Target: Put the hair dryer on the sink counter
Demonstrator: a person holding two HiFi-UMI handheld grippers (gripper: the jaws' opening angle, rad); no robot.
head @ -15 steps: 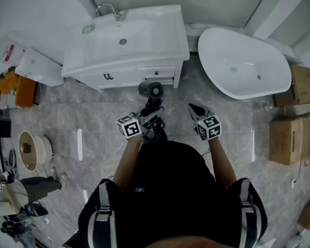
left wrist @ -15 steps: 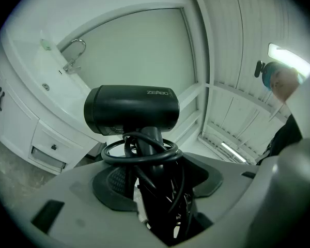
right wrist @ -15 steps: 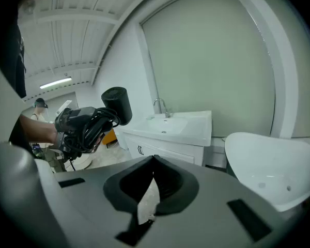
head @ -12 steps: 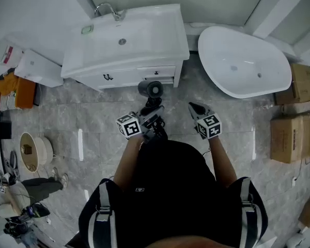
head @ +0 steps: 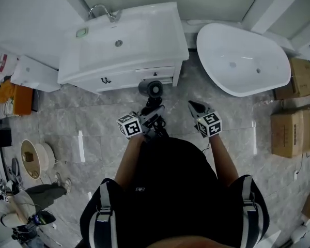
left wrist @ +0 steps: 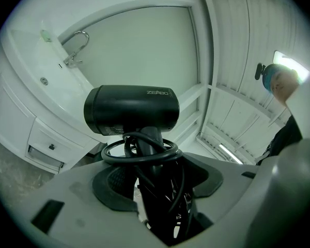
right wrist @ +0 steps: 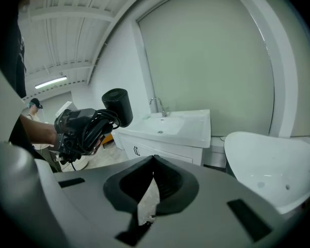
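A black hair dryer [head: 151, 89] with its cord wound round the handle is held out in front of the white sink counter [head: 160, 50], about level with the drawers. My left gripper [head: 154, 109] is shut on the handle and cord. In the left gripper view the dryer's barrel [left wrist: 132, 110] lies crosswise above my left gripper [left wrist: 152, 175], and the sink counter [left wrist: 41, 71] sits to the left. My right gripper [head: 192, 106] hovers to the right of the dryer, shut and holding nothing. In its own view my right gripper [right wrist: 154, 161] looks at the hair dryer [right wrist: 118, 105] and the sink counter [right wrist: 170, 125].
A faucet [head: 101, 9] stands at the counter's back left. A white bathtub [head: 243, 61] lies to the right of the vanity, with cardboard boxes [head: 294, 133] further right. A white bin [head: 33, 68] and a round stool [head: 33, 154] are on the left. The floor is grey tile.
The head view has tilted slightly, so the sink sits a bit further left. Both grippers and the hair dryer keep their places.
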